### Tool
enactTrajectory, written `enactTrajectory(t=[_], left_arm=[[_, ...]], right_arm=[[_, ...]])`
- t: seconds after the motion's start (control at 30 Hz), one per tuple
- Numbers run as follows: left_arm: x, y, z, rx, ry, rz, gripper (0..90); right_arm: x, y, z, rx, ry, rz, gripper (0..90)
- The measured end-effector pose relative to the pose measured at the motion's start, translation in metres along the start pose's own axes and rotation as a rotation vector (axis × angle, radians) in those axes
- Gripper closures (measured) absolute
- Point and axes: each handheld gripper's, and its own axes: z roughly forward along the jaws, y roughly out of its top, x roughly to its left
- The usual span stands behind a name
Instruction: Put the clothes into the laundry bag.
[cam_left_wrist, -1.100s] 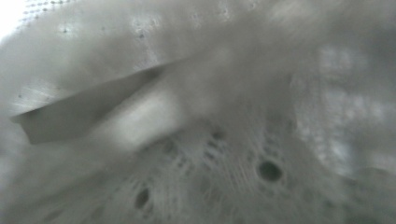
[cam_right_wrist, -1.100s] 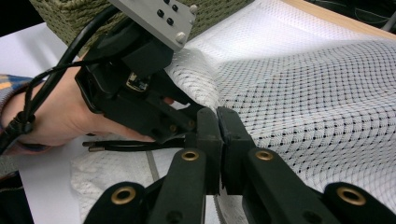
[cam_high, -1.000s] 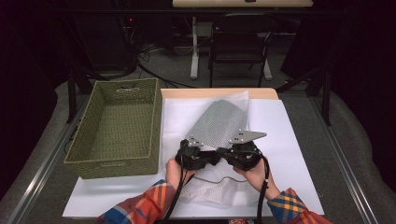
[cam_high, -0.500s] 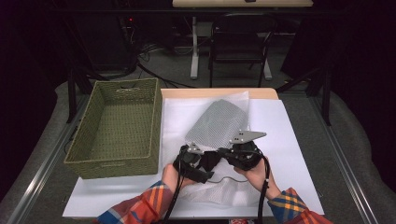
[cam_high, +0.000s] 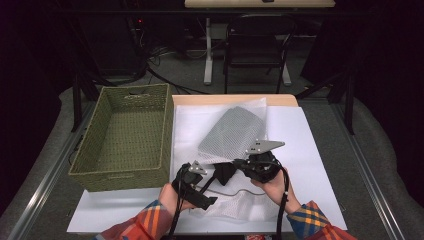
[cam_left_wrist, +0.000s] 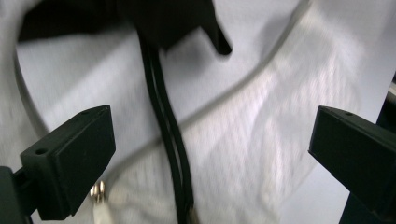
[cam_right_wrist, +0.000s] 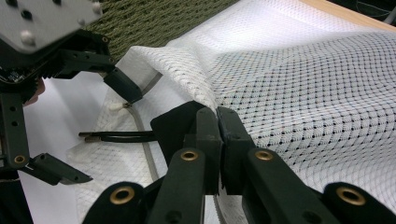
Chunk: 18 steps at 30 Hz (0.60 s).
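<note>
A white mesh bag (cam_high: 235, 129) lies on the white sheet, its near edge lifted. My right gripper (cam_high: 237, 163) is shut on that mesh edge (cam_right_wrist: 205, 100), with a black cloth piece (cam_right_wrist: 173, 123) just behind its jaws. A thin black strap (cam_left_wrist: 169, 140) runs from the black cloth (cam_high: 225, 172) across the mesh. My left gripper (cam_high: 212, 187) sits low and left of the right one; its jaws have just been opening and stand wide. The strap passes between its fingers (cam_left_wrist: 70, 161) without touching the pads. The same gripper (cam_right_wrist: 88, 128) appears gaping in the right gripper view.
A green woven basket (cam_high: 165, 130) stands at the left, against the sheet's edge. The white sheet (cam_high: 305, 145) covers the table, with bare room right of the bag. A chair and table legs stand beyond the far edge.
My left gripper drew back toward the near edge and to the left while its jaws spread from nearly closed to wide. The right gripper stayed put, still pinching the mesh.
</note>
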Motion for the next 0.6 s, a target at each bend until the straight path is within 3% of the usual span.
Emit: enactTrajectory(t=[0.1, 0.3, 0.43, 0.6], left_arm=[[0.0, -0.006, 0.0, 0.024, 0.023, 0.019, 6.3], [0.001, -0.009, 0.0, 0.008, 0.038, 0.033, 37.7], [0.002, -0.01, 0.003, 0.022, 0.033, 0.043, 47.0], [0.003, -0.012, 0.011, 0.066, 0.061, 0.052, 55.4]], right_arm=[[0.0, 0.0, 0.0, 0.0, 0.002, -0.001, 88.5], [0.001, -0.001, 0.001, 0.004, 0.003, -0.004, 88.5], [0.001, 0.0, 0.001, 0.003, 0.002, -0.006, 88.5], [0.001, 0.0, 0.001, 0.005, 0.003, -0.008, 88.5]])
